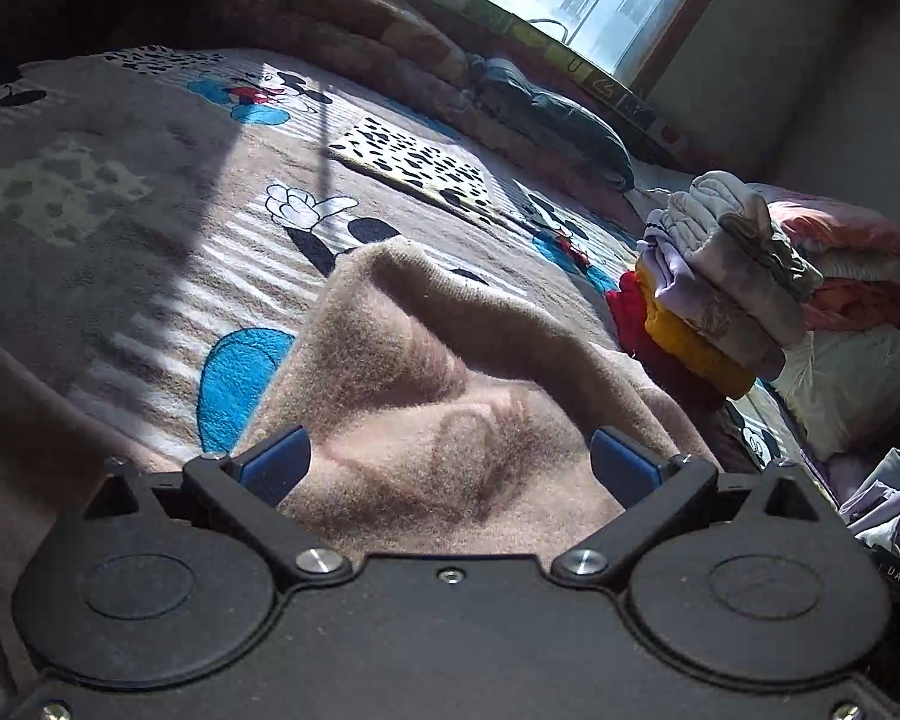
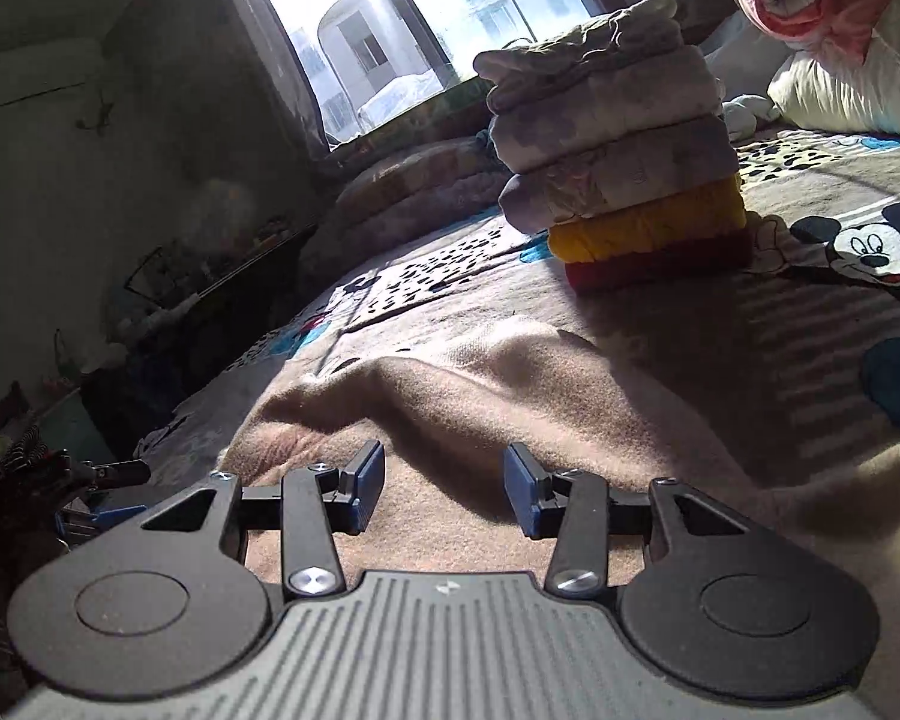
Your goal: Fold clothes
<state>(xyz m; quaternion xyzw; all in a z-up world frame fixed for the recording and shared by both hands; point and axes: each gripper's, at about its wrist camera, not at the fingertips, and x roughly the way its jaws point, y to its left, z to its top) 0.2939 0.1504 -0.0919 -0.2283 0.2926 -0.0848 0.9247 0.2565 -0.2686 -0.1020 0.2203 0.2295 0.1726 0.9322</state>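
Beige, fuzzy knitted garment (image 1: 450, 372) lying crumpled on the cartoon-mouse printed bed blanket (image 1: 150, 192), filling the lower centre of both wrist views. In the left view, a raised fold running from the centre of the frame down toward the lower right, its rounded tip pointing up and away from the camera. In the right view, the same beige cloth (image 2: 450, 384) spread across the lower half, a ridge crossing from centre left up toward the right.

Left gripper (image 1: 447, 468) directly over the garment, blue pads (image 1: 273, 465) spread wide apart, nothing pinched between them, cloth showing in the gap. Right gripper (image 2: 444, 483) likewise parted, though less widely, blue pads (image 2: 366, 483) hovering low over the fabric, not clamped on it as far as can be told.

Garment straight ahead of and beneath both tools; long axis hard to judge in this rumpled state, probably running left to right between the two grippers. Neither clearly nearer. Likely next: closing on an edge at each side to lift and spread it flat, so an edge or hem must be found first.

Farther out, a stack of folded clothes (image 2: 618, 138), pale lilac and grey on top, yellow and red at the bottom, at upper right of the right view and at the right edge of the left view (image 1: 714, 288). Beyond it, pale pillows and pink bedding (image 2: 840, 60). Bright window (image 2: 402, 18) at the top.
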